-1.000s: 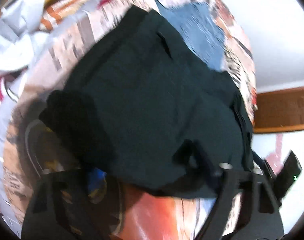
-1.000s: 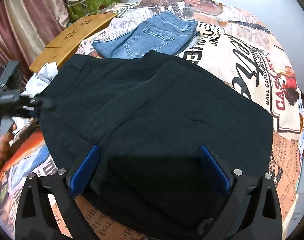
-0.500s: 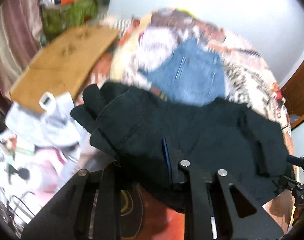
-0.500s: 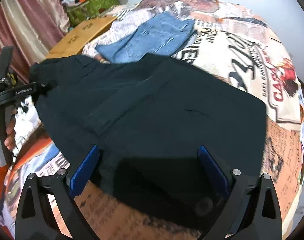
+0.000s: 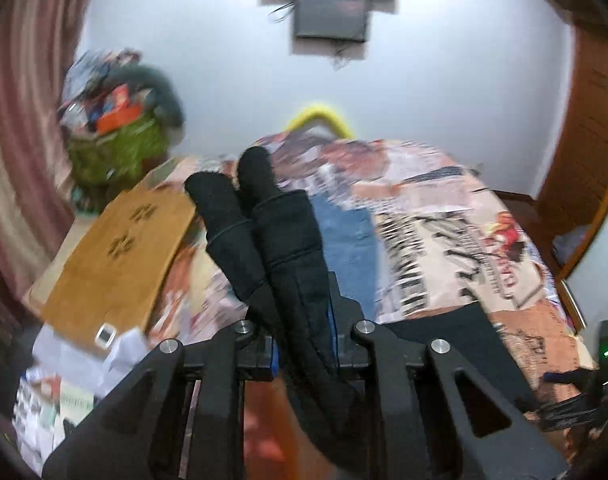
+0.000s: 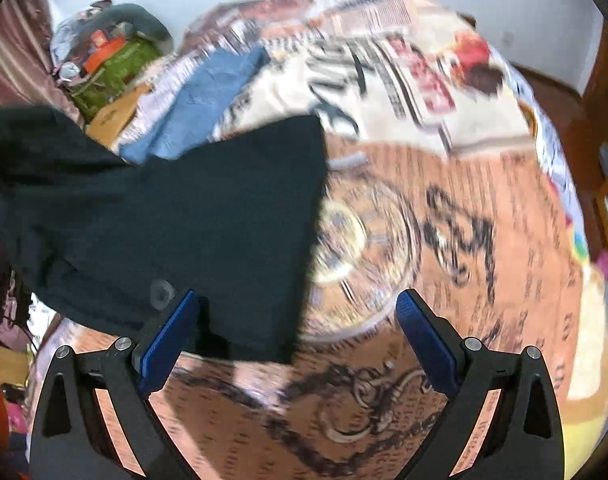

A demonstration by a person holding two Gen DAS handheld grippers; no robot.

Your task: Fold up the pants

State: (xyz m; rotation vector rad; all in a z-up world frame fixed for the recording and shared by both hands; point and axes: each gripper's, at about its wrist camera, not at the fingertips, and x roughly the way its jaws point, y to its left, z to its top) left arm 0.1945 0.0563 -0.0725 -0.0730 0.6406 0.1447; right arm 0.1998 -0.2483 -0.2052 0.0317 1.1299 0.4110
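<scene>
The black pants [image 6: 175, 208] lie partly on the printed bedspread [image 6: 444, 240], with their left part lifted off the bed. My left gripper [image 5: 304, 344] is shut on a bunched fold of the black pants [image 5: 279, 240], which sticks up between its fingers and hangs down below them. My right gripper [image 6: 291, 336] is open and empty, just above the bed at the near edge of the pants; its left pad [image 6: 165, 340] is beside the cloth.
Folded blue jeans [image 6: 207, 100] lie on the bed beyond the black pants. A wooden board [image 5: 115, 256] and a green bag of clutter [image 5: 115, 148] are at the far left. A wooden door [image 5: 584, 120] is at the right.
My left gripper has lifted and tilted up with the pants' edge, pulling the cloth leftward. My right gripper has shifted right, so more bare bedspread shows under it.
</scene>
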